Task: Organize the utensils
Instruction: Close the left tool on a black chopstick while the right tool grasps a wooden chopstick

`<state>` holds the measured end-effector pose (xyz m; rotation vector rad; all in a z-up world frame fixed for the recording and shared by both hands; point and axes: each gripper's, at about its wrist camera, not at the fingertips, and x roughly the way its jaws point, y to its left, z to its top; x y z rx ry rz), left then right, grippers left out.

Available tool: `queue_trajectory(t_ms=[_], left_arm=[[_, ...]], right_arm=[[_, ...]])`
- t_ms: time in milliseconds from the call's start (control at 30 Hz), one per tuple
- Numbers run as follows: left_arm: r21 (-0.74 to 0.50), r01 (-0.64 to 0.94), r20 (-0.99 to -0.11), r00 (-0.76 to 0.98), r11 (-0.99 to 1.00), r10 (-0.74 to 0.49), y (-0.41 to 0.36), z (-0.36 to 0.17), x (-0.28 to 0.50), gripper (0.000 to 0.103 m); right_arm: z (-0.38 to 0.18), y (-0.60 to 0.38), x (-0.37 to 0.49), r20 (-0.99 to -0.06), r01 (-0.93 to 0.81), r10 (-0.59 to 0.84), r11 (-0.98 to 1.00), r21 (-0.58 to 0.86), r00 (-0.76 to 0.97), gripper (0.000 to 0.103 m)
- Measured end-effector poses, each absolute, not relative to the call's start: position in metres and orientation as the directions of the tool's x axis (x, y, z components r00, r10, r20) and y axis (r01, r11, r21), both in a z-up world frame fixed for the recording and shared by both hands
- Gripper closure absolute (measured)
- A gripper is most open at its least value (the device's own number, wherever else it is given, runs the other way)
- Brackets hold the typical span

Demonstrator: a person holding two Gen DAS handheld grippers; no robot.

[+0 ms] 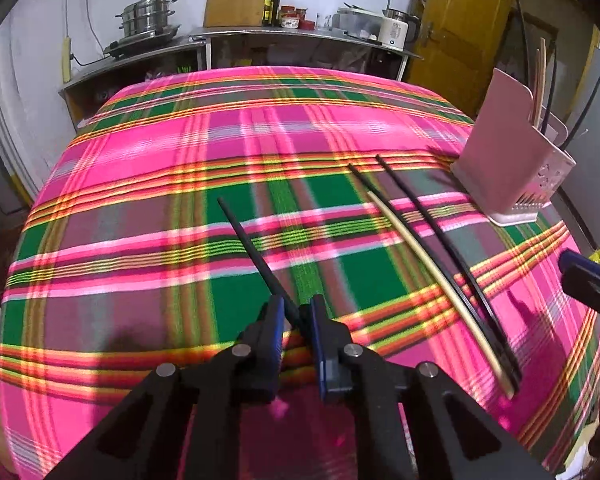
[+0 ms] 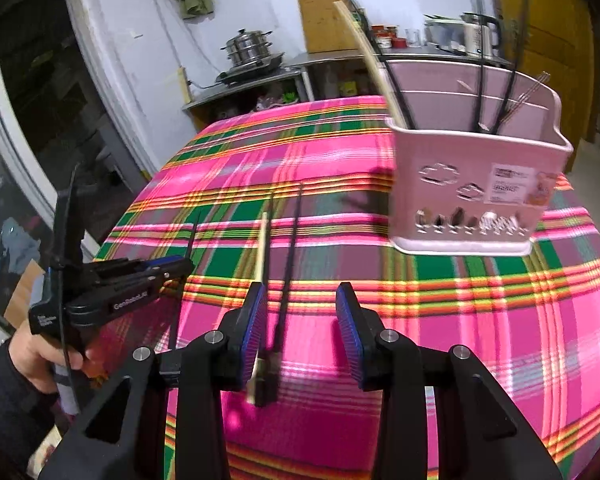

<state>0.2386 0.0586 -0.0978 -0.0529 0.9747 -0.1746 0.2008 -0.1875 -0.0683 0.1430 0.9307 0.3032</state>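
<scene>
Currently L gripper [image 1: 296, 316] is pinching a black chopstick [image 1: 252, 248] between nearly closed jaws; stick is angling up and away over the plaid tablecloth [image 1: 180, 200]. R gripper [image 2: 302, 332] is hovering w/ jaws wide apart, gripping nothing, directly above loose sticks: one pale chopstick [image 2: 262, 248] beside two black chopsticks [image 2: 290, 248], all lying flat on cloth. Pink utensil holder [image 2: 476, 184] is standing upright beyond and to the right, several sticks already inside.

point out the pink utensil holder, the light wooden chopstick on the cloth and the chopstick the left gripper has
pink utensil holder [image 2: 472, 184], right wrist view, front wall
light wooden chopstick [image 1: 428, 264], left wrist view, mid-shaft
black chopstick [image 1: 252, 248], left wrist view, shaft ahead of fingers
</scene>
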Motion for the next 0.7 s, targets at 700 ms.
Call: queue_trajectory(t_ms=[700], left_arm=[[-0.282, -0.015, -0.778, 0.588, 0.959, -0.219, 0.105, -0.102, 0.265, 0.086]], right_arm=[[-0.127, -0.111, 0.294, -0.828, -0.333, 0.375, 0.911, 0.245, 0.416, 0.086]])
